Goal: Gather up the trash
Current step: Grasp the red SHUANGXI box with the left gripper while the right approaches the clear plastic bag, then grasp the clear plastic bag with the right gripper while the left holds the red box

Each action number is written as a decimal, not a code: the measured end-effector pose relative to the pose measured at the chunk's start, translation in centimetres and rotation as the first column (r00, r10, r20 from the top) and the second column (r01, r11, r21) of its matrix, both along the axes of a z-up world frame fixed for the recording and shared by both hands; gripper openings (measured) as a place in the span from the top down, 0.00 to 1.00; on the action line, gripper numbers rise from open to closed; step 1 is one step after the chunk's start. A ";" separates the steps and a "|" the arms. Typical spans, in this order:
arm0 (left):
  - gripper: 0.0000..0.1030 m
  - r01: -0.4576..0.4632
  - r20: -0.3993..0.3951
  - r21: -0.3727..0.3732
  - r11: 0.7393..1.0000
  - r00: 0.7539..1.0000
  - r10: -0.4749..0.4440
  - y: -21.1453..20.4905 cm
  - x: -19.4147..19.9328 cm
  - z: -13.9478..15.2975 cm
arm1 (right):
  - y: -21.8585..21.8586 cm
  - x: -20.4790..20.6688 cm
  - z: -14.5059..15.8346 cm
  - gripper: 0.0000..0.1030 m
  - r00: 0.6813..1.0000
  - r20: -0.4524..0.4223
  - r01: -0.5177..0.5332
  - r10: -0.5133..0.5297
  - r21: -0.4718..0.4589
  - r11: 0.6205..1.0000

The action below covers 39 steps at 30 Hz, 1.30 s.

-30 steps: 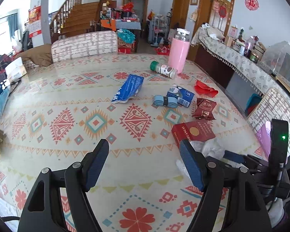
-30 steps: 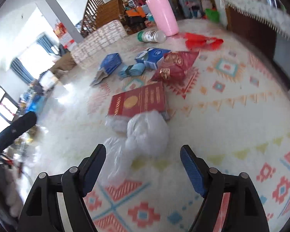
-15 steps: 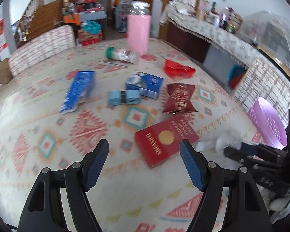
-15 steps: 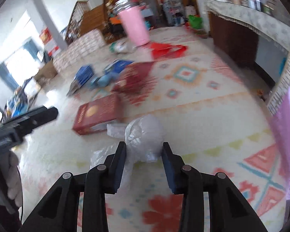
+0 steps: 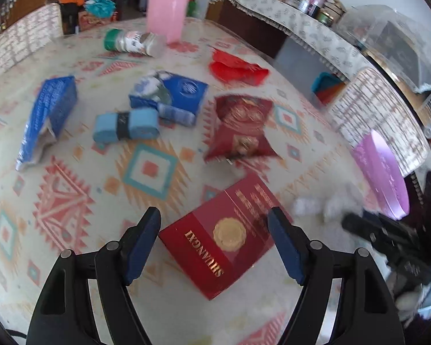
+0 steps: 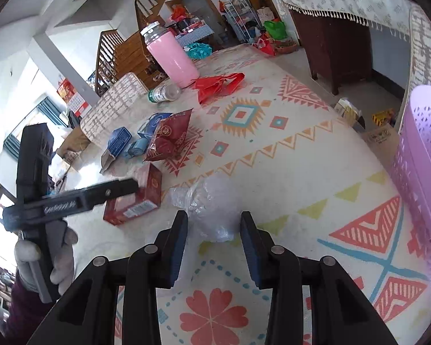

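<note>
1. The table (image 6: pixel 273 149), under a patterned cloth, carries the whole scatter of trash; a purple perforated basket (image 6: pixel 422 172) stands at its right edge, presumably where the trash is meant to go.
2. The tall pink flask (image 6: pixel 172 57) stands upright at the far end, with a small green-capped bottle (image 5: pixel 129 41) lying on its side just beside it.
3. Mid-table lie a dark red snack pouch (image 5: pixel 240 128), a crumpled red bag (image 5: pixel 235 69), a long blue packet (image 5: pixel 47 118), a blue box (image 5: pixel 176 92) and a pale blue roll (image 5: pixel 125 125).
4. The red carton (image 5: pixel 224 238) lies flat directly ahead of the left gripper (image 5: pixel 214 247), between its fingers. Its long axis runs diagonally across the gap, near corner toward the camera. The jaws stand apart, and neither pad presses on the carton.
5. The left gripper is plainly the nearer to the carton; to take it squarely the wrist would probably need turning so the pads meet its long sides.
6. The clear crumpled plastic bag (image 6: pixel 212 210) sits between the pads of the right gripper (image 6: pixel 214 241), clamped there; how firmly is hard to judge through the translucent film. It lies near the basket.
</note>
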State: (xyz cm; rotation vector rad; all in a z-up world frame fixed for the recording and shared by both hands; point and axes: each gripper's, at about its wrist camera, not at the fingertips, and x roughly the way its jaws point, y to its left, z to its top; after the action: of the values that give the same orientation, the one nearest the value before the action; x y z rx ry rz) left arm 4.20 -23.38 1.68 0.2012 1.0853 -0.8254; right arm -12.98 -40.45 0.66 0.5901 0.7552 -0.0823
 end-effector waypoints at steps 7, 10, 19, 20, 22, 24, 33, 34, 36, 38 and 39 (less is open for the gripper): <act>0.26 0.027 0.075 0.017 1.000 0.997 -0.028 0.5 -3.5 0.3 | -0.1 -0.1 0.0 0.60 1.000 0.001 0.002 -0.002 0.003 1.000; 0.25 0.039 0.122 0.034 0.999 0.992 -0.043 0.6 -4.7 0.5 | -0.2 -0.1 0.0 0.60 1.000 0.003 0.015 -0.015 0.006 1.000; 0.22 0.152 0.174 0.145 0.978 0.969 -0.176 -0.9 -7.8 -1.0 | -0.6 0.0 -0.2 0.60 1.000 0.006 0.027 -0.027 0.005 1.000; 0.22 0.145 0.180 0.144 0.979 0.969 -0.170 -1.0 -7.8 -1.1 | -0.5 0.0 -0.2 0.60 1.000 0.006 0.027 -0.027 0.005 1.000; 0.22 0.133 0.173 0.130 0.983 0.973 -0.154 -1.2 -7.6 -1.1 | -0.5 0.0 -0.2 0.60 1.000 0.006 0.030 -0.030 0.003 1.000; 0.22 0.103 0.172 0.125 0.987 0.977 -0.124 -1.4 -7.4 -1.0 | -0.5 0.0 -0.2 0.60 1.000 0.006 0.030 -0.030 -0.003 1.000; 0.47 -0.112 0.172 0.051 0.992 0.980 0.102 1.1 -7.4 0.3 | -0.1 0.0 0.0 0.59 0.999 0.007 0.032 -0.031 -0.046 0.998; 0.47 -0.137 0.171 0.037 0.990 0.977 0.129 1.8 -7.5 0.6 | 0.0 -0.1 0.0 0.59 0.999 0.012 0.030 -0.030 -0.049 0.998; 0.47 -0.182 0.171 0.010 0.983 0.969 0.178 2.9 -7.8 1.2 | 0.3 -0.1 0.2 0.61 1.000 0.019 0.023 -0.022 -0.062 0.998; 0.47 -0.225 0.186 -0.008 0.974 0.957 0.222 4.0 -8.4 1.9 | 0.7 -0.2 0.4 0.65 1.000 0.026 0.012 -0.010 -0.083 0.996; 0.47 -0.244 0.199 -0.015 0.970 0.950 0.242 4.5 -8.8 2.4 | 1.0 -0.3 0.6 0.65 1.000 0.032 0.005 -0.001 -0.099 0.995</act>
State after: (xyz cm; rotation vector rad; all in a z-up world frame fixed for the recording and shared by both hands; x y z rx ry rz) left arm -4.57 -18.91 4.04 0.1513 0.9033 -0.5652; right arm -13.24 -39.49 1.25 0.4972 0.7156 -0.1123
